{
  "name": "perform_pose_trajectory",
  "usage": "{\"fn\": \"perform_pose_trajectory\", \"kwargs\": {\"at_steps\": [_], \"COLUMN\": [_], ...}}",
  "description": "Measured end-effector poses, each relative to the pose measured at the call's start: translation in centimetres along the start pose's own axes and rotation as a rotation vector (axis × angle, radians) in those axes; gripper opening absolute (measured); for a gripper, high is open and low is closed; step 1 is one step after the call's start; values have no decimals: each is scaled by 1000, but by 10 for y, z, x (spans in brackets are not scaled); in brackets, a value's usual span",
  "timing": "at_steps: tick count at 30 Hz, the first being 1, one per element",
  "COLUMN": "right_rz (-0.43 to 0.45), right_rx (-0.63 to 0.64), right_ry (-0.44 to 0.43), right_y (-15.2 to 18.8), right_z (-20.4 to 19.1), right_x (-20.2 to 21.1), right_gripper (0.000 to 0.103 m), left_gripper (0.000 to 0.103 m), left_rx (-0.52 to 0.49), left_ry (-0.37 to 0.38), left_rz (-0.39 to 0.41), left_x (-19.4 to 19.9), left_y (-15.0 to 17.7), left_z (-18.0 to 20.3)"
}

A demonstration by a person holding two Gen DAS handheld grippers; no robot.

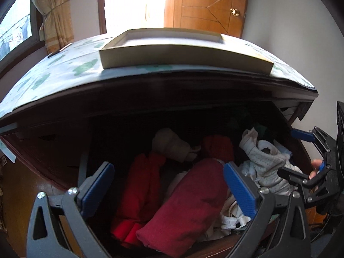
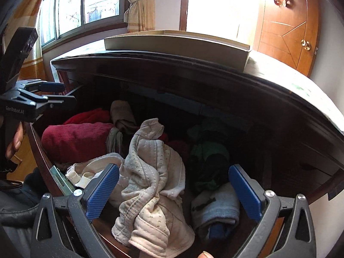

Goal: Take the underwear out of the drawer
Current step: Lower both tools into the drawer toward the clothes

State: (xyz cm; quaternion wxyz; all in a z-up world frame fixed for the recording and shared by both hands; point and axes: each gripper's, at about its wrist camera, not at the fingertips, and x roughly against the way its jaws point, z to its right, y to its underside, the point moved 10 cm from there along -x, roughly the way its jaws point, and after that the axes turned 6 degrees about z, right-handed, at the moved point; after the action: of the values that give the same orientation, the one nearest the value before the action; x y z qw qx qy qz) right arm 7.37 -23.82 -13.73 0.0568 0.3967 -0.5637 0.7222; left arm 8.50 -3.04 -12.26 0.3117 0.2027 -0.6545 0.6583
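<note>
one open drawer [image 1: 301,144], two red rolled bundles [image 1: 137,195], one maroon roll [image 1: 189,206], one cream quilted underwear piece [image 2: 150,185], one grey folded cloth [image 2: 217,206], one shallow box [image 1: 182,49] up top.

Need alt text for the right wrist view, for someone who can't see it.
The right gripper, jaws open, hangs over an open drawer with a crumpled cream garment between them. Dark red cloth lies left, a grey roll right; the left gripper shows at far left.
</note>
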Motion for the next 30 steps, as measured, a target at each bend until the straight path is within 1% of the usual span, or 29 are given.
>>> {"fn": "perform_pose_trajectory", "kwargs": {"at_steps": [2, 4, 7, 13, 15, 17, 20, 22, 24, 26, 28, 30], "right_rz": [1, -11, -50, -122, -142, -151, -161, -172, -186, -203, -213, -214], "right_rx": [-14, -10, 5, 12, 24, 34, 46, 57, 57, 44, 32, 34], "right_ry": [-11, -21, -41, -63, -66, -65, -66, -55, -43, -47, -46, -37], "right_y": [0, 3, 5, 8, 9, 7, 5, 6, 6, 6, 4, 3], "right_z": [1, 0, -3, -5, -6, -7, -8, -8, -5, -4, -2, -3], "right_x": [0, 0, -3, -10, -13, -14, -17, -20, -25, -28, -31, -32], "right_gripper": [103, 103, 103, 103, 103, 103, 103, 103, 103, 103, 102, 102], "left_gripper": [103, 103, 103, 102, 102, 102, 101, 97, 94, 92, 85, 81], "left_rx": [-13, -25, -24, -52, -63, -88, -145, -180, -194, -199, -200, -198], "left_ry": [5, 30, 82, 127, 135, 150, 150, 153, 158, 168, 176, 185], "left_rz": [-13, -31, -71, -144, -140, -163, -199, -223, -244, -264, -280, -292], "left_x": [-4, -8, -14, -27, -26, -28, -33, -35, -37, -37, -39, -42], "left_y": [3, 6, 11, 25, 25, 30, 35, 39, 42, 45, 48, 50], "left_z": [2, 4, 7, 17, 19, 24, 33, 38, 41, 40, 39, 41]}}
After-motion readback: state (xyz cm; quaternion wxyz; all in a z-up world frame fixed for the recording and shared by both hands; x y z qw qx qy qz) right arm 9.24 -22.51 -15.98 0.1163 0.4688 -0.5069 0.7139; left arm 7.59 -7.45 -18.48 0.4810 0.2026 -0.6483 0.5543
